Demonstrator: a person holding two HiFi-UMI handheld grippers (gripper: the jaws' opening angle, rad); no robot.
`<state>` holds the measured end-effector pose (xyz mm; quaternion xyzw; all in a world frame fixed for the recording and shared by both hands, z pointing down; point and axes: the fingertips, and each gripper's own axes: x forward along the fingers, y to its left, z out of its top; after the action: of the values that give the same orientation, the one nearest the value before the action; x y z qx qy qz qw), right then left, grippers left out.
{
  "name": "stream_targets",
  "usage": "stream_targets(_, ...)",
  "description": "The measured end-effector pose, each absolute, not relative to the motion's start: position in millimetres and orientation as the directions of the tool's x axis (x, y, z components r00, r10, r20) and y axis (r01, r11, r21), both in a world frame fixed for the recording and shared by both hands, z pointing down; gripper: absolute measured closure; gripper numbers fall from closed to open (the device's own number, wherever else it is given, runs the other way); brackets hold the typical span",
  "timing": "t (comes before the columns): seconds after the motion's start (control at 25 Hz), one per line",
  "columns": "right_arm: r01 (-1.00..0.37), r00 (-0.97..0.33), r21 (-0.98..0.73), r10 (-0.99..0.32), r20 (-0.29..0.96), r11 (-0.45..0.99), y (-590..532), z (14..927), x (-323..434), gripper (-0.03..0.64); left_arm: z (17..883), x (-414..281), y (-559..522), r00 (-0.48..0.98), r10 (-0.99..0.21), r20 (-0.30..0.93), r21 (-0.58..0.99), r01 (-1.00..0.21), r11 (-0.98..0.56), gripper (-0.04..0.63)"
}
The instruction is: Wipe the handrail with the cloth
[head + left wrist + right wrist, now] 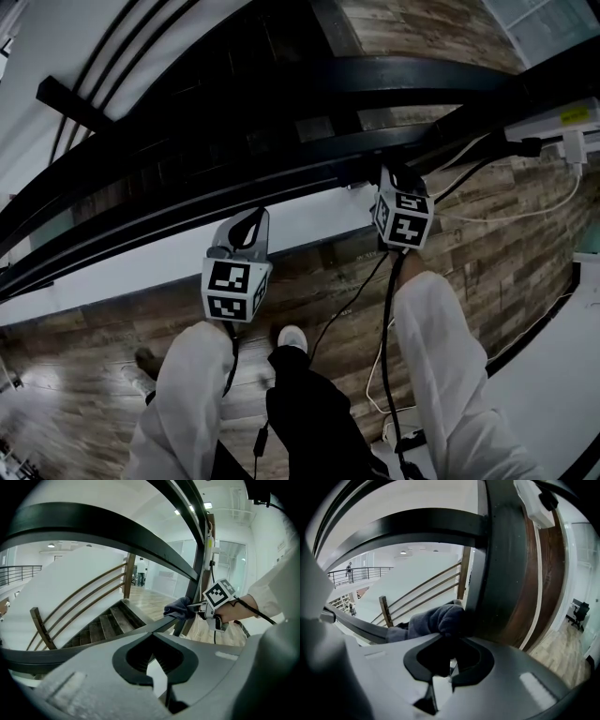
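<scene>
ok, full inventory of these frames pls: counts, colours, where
handrail: one, black, wide curved top rail with thinner black rails under it
cloth: one, grey-blue, bunched on a lower rail
stairs: one flight, brown treads, below the rails
floor: brown wood-look planks
cables: several, black and white, trailing over the floor
box: one, white with a yellow label, head view top right
shoe: one clearly seen, white, on the floor
sleeves: two, white
left hand-held gripper: grey, jaws together, empty, below the rails
right hand-held gripper: grey, shut on the cloth
</scene>
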<state>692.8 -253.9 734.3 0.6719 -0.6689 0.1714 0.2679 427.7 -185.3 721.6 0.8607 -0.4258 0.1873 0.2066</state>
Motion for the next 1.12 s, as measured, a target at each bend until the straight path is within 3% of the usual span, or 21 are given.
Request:
stream_targets(0.28, -0.991, 0.105, 0.132, -0.805, 0.584, -0.034, -250, 727, 700, 0.577, 703, 418, -173, 0.584, -0.656, 0.478, 0.199, -0.8, -0.566, 0.596)
stream_targets(0.48, -0.983, 0.073, 0.18, -0.825, 0.561, 0.036, -239, 701, 664, 0.577, 689, 374, -166, 0.557, -0.688, 0.465, 0.202, -0.823, -0.53, 0.596)
stream_targets(0.76, -0.982, -0.02, 0.146, -0.834, 0.551, 0.121, -209, 662, 532, 0.577, 661, 269, -138, 0.508, -0.72, 0.474, 0.206, -0.858, -0.47, 0.595)
stream_targets(1.12, -0.965, -0.17, 0.064, -0.79, 0.59, 0.256, -148, 621, 308, 0.577, 615, 58, -83, 0.355, -0.789, 0.501, 0.219, -0.934, -0.282, 0.597)
